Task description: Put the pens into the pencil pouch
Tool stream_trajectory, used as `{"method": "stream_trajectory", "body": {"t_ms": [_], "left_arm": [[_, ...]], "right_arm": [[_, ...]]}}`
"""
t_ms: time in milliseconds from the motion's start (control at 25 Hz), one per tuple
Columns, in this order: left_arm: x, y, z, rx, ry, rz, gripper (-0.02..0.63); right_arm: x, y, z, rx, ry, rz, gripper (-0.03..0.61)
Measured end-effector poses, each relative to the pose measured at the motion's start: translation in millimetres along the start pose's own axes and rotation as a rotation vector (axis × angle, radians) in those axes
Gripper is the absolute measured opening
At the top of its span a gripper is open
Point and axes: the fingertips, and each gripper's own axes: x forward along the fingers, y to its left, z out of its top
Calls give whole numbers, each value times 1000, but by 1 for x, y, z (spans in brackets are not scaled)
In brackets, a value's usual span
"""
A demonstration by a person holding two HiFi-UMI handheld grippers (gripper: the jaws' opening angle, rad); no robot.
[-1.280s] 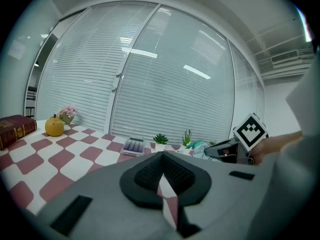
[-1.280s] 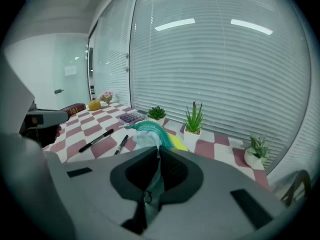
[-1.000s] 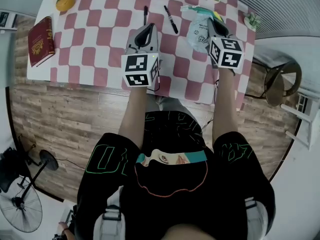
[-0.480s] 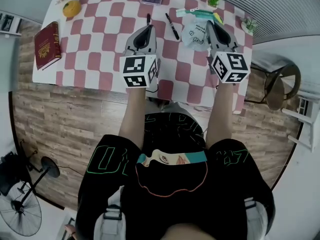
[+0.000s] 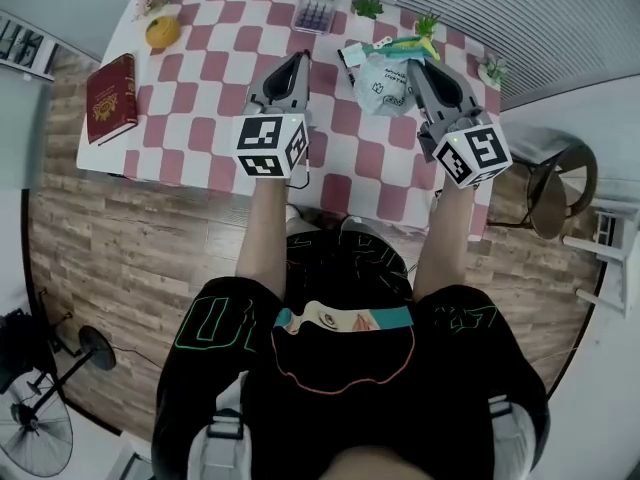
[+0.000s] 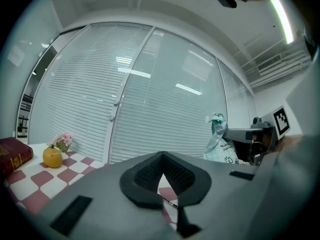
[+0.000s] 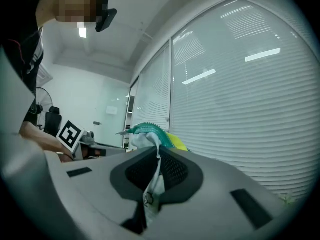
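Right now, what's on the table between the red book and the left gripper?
Nothing: in the head view, only bare checkered tablecloth runs from the red book to the left gripper.

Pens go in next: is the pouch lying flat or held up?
Held up. The right gripper is shut on the pouch, whose white fabric hangs between its jaws.

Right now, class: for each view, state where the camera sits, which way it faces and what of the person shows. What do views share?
Head view: on the head, looking steeply down at the table; torso, forearms, left gripper, right gripper show.
Left gripper view: on the left gripper, facing level toward blinds; its shut jaws show.
Right gripper view: on the right gripper, facing blinds; jaws shut on the pouch.
Shared: all three show the pouch.
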Motion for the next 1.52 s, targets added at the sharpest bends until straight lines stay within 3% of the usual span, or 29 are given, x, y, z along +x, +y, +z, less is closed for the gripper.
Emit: {"method": "stream_trajectory", "body": {"t_ms": [240,480,640,880,1000,1200,1520], "left_arm": [[-8,-4,17,-19,-55,-100,-5],[-22,-30,24,-37,-88,-325,-5],[-35,-49,30,-110,-129,-498,-5],[-57,-78,28,-132,-103,-736,119],[-66,-91,24,-131,-78,-833,146],[-70,-102,20,-130,-45,-900,158],[-74,-99,23,-137,-74,-903,151]], "right_arm": [[3,34,15,35,-56,196,14],[0,62,18,104,-98,386,14],[-2,83,13,113,-81,507,14],[-8,105,13,127,-75,635,14],[-11,115,10,126,-60,696,14],[-9,125,6,135,-50,760,14],[-1,138,7,167,-56,824,14]]}}
